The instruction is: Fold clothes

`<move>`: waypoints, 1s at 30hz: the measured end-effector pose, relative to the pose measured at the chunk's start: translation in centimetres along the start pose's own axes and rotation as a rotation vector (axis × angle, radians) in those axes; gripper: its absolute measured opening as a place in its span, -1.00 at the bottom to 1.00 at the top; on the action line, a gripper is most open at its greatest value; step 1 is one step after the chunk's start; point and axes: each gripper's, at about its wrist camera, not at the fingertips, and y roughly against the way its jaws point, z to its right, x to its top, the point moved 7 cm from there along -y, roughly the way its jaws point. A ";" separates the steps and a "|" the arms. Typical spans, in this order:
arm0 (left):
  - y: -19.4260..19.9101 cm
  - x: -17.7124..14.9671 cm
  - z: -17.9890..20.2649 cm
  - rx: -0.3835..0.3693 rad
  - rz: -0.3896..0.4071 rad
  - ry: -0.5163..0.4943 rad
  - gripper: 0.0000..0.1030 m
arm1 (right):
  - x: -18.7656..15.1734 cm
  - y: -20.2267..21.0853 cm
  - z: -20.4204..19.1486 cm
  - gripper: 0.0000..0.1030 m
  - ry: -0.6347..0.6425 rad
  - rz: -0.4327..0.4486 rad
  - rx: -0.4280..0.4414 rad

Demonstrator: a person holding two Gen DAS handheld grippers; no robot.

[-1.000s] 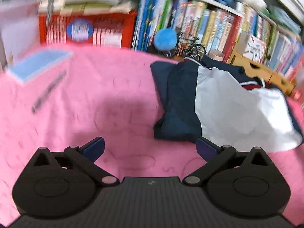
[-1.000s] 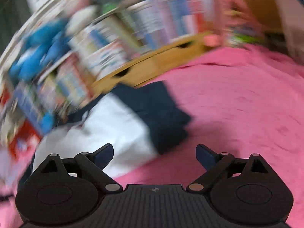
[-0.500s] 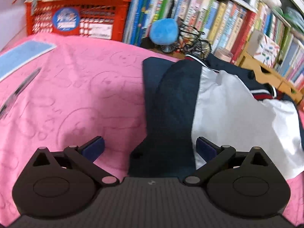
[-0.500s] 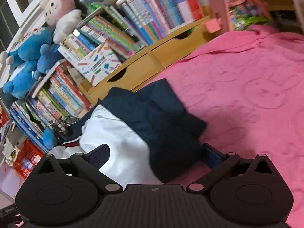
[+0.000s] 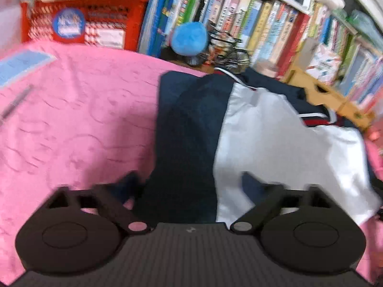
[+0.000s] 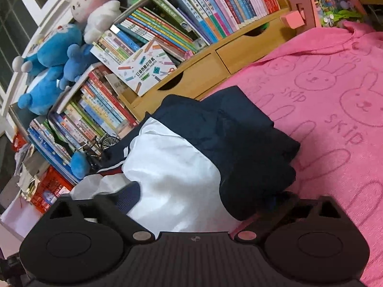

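A navy and white garment (image 5: 239, 138) lies partly folded on the pink blanket (image 5: 71, 124), near the bookshelf. My left gripper (image 5: 189, 184) is open, its fingers straddling the garment's near edge, navy part on the left and white part on the right. In the right wrist view the same garment (image 6: 191, 162) lies in front of my right gripper (image 6: 203, 198), which is open with its fingers either side of the near edge. The right finger tip is partly hidden under the navy fold.
A bookshelf with books (image 6: 191, 24), plush toys (image 6: 52, 59) and wooden drawers (image 6: 215, 57) stands behind the garment. A red crate (image 5: 79, 26), a blue ball (image 5: 189, 38) and a small bicycle model (image 5: 229, 50) sit at the blanket's far edge. A blue sheet (image 5: 21, 64) lies left.
Both grippers have moved forward to the garment; its near edge now lies between the open fingers of each. The garment itself has not visibly moved.
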 end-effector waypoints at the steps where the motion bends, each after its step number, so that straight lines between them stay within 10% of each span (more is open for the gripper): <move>1: 0.2 0.0 -0.2 0.015 0.007 0.009 0.04 | -0.1 0.0 0.4 -0.05 -0.027 -0.008 -0.011; 3: 0.7 0.0 -1.2 -0.026 0.011 0.080 -0.12 | -0.4 0.0 1.5 -0.64 -0.086 -0.022 -0.015; 6: 1.0 0.3 -2.4 -0.109 -0.014 0.177 -0.51 | -0.5 0.2 3.0 -0.79 -0.207 -0.026 0.047; 19: 7.0 0.7 -1.6 -0.126 0.078 0.050 -0.68 | -0.1 8.0 0.0 -0.88 -0.128 0.044 0.146; 25: 9.4 -1.4 -3.2 -0.055 0.071 -0.077 -0.71 | -2.9 10.3 1.3 -0.78 -0.061 0.002 0.059; 30: 9.5 -2.5 -2.9 -0.072 0.022 -0.045 -0.21 | -3.5 7.7 2.5 -0.51 -0.123 0.001 0.008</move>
